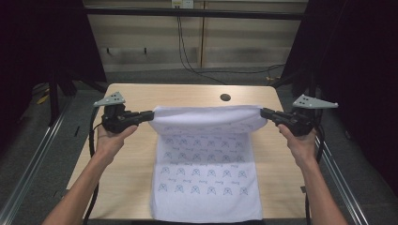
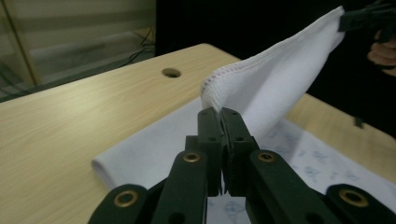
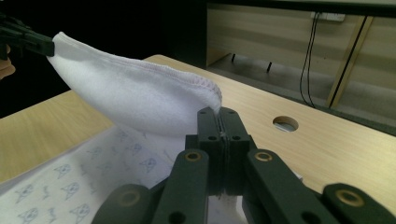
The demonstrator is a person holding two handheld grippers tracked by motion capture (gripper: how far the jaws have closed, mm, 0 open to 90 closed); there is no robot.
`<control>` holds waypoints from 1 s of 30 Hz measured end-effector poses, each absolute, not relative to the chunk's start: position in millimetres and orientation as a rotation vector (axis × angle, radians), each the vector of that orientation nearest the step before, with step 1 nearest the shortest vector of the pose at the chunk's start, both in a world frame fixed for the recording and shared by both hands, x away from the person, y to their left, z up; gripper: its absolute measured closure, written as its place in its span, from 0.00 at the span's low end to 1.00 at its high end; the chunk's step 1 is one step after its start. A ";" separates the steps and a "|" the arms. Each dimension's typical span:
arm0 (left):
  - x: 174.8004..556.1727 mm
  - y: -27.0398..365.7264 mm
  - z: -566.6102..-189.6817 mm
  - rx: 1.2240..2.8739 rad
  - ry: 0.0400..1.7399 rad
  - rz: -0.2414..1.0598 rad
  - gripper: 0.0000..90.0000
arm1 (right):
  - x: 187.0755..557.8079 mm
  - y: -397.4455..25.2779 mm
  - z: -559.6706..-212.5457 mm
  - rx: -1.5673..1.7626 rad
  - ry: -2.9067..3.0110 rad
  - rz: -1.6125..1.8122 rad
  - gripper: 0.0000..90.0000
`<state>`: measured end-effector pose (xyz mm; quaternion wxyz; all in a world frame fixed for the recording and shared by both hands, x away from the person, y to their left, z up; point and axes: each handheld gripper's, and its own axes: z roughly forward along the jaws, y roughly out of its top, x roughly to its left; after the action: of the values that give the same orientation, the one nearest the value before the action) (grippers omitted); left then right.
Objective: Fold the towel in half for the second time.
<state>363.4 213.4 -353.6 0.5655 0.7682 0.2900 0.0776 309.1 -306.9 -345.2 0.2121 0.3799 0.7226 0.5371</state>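
While both hands held their tools up over the tabletop (image 1: pixel 126 154), a white towel (image 1: pixel 206 164) with small blue prints was stretched between them. Left gripper (image 1: pixel 151 114) at 9 o'clock, jaws clenched on the towel's far left corner. Right gripper (image 1: pixel 263 112) at 3 o'clock, jaws clenched on the far right corner. Far edge of towel lifted off the tabletop, sagging slightly in the middle, folded toward the person so the plain white back faced up. Rest of towel lay flat, running down to 6 o'clock and reaching the near edge of the tabletop. In the left gripper view the jaws (image 2: pixel 219 115) pinched the stitched hem, and the towel (image 2: pixel 275 88) rose toward 1 o'clock to the other gripper (image 2: pixel 343 21). In the right gripper view the jaws (image 3: pixel 218 114) gripped the hem too, towel (image 3: pixel 135 100) running toward 10 o'clock. Round hole (image 1: pixel 225 97) in the tabletop at 12 o'clock, just beyond the lifted edge. Cables (image 1: pixel 187 51) hung behind the tabletop.
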 end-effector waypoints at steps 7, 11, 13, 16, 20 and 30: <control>321.8 216.8 -334.3 1.807 0.605 0.205 0.98 | 267.4 -308.1 -324.2 0.937 1.993 1.534 0.99; 306.3 215.7 -365.7 1.865 0.618 0.176 0.98 | 249.1 -304.7 -354.6 0.973 2.108 1.442 0.99; 295.7 213.6 -390.6 1.911 0.619 0.132 0.98 | 238.6 -304.2 -377.4 1.008 2.164 1.424 0.99; 282.2 216.4 -419.6 1.923 0.635 0.050 0.98 | 220.9 -303.3 -406.9 1.051 2.240 1.399 0.99; 266.8 221.0 -449.0 1.978 0.661 -0.018 0.97 | 196.9 -304.5 -433.1 1.090 2.301 1.406 0.98; 241.1 216.4 -475.1 2.156 0.599 -0.140 0.95 | 170.3 -297.5 -465.3 1.089 2.531 1.317 0.94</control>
<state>241.1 216.4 -475.1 0.4350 0.8659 0.2406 -0.0564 170.3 -297.5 -465.3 0.0439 0.3563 0.8279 0.4308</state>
